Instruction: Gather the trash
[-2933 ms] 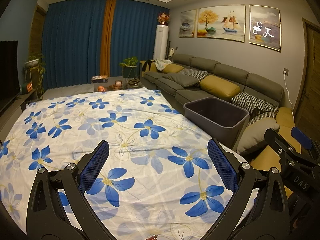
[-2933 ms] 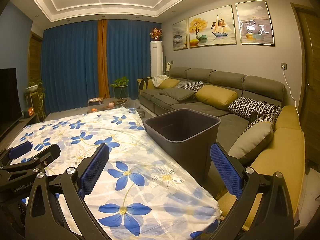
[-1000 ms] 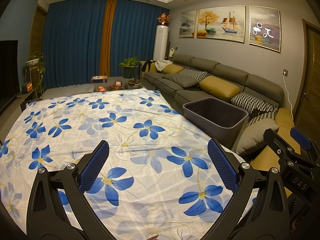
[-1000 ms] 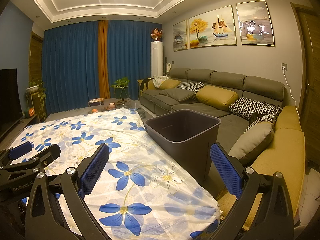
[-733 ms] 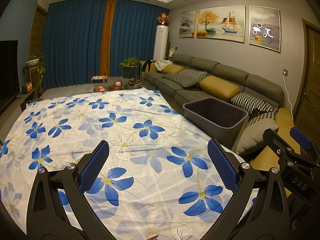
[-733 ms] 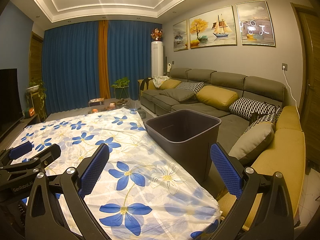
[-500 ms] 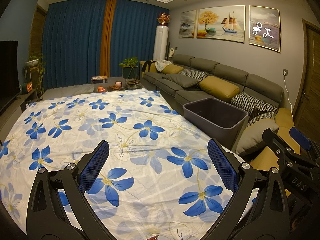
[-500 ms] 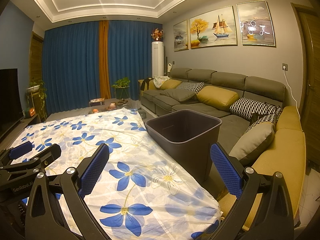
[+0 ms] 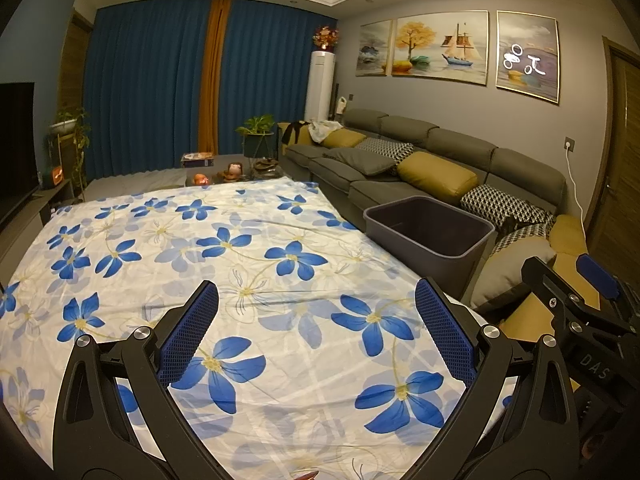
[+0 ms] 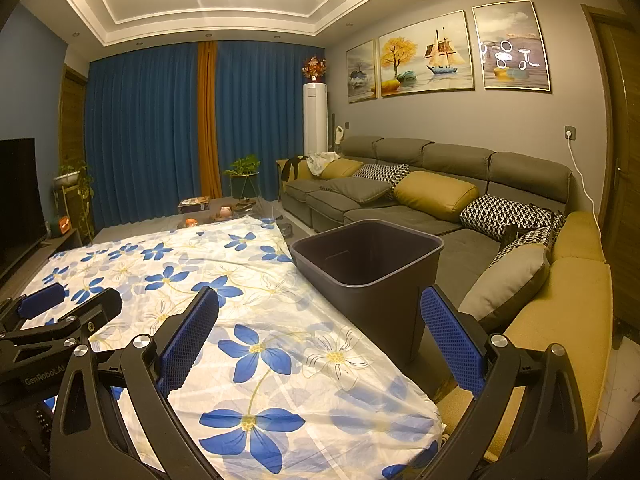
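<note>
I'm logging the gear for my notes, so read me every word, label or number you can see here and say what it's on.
"DAS" on the black body of the right gripper, seen from the left wrist camera; any further letters are out of view.
"GenRobot.AI" on the black body of the left gripper, seen from the right wrist camera.
White marks on the right-hand framed painting look like glare, not text.

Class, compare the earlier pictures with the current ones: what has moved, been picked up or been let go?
Nothing visibly changed. The left gripper and right gripper stay open and empty above the flowered sheet, and the grey bin stands where it was beside the sofa.
</note>
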